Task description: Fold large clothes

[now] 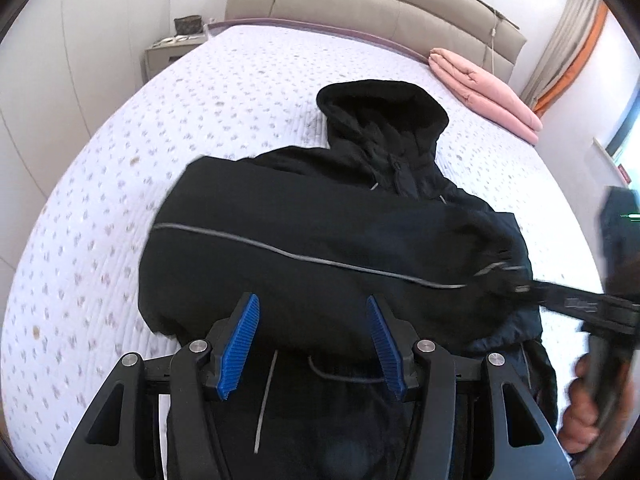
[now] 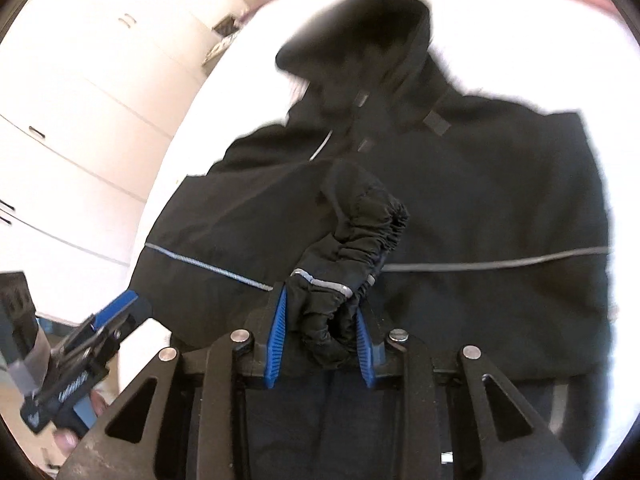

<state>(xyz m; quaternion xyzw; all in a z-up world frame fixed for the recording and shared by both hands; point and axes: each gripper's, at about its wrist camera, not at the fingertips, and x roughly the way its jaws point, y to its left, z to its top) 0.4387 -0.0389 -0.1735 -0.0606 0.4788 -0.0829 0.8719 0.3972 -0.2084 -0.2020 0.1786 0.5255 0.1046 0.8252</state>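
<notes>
Garment: a black hooded jacket [image 1: 320,216] lies on the quilted bed [image 1: 120,184], filling the centre of the left wrist view, with its hood [image 1: 380,112] toward the upper middle of the frame, pointing at the headboard.

Sleeve: one sleeve is laid across the body; a grey reflective stripe [image 1: 280,252] runs from middle left to lower right of that view.

Cuff: the elasticated cuff [image 2: 360,248] sits in the centre of the right wrist view, bunched and lifted clear of the jacket body.

Right gripper [image 2: 322,344]: jaws clamped on the cuff fabric, blue pads pressing it from both sides (the cloth fills the gap between them).

Left gripper [image 1: 312,344]: jaws apart, nothing between the pads; it hovers over the jacket's lower edge at the bottom centre of its own frame.

Step in hand: judged as the sleeve fold, the cuff being carried across the jacket body.

Next move: lay the cuff flat within the body outline, then part the right jaws. The free gripper can pin the folded sleeve while this is done.

Risk: the slippery shell fabric may slide back once released.

Surroundings: a folded pink blanket [image 1: 484,92] lies at the upper right of the left wrist view, well apart from the jacket.
</notes>
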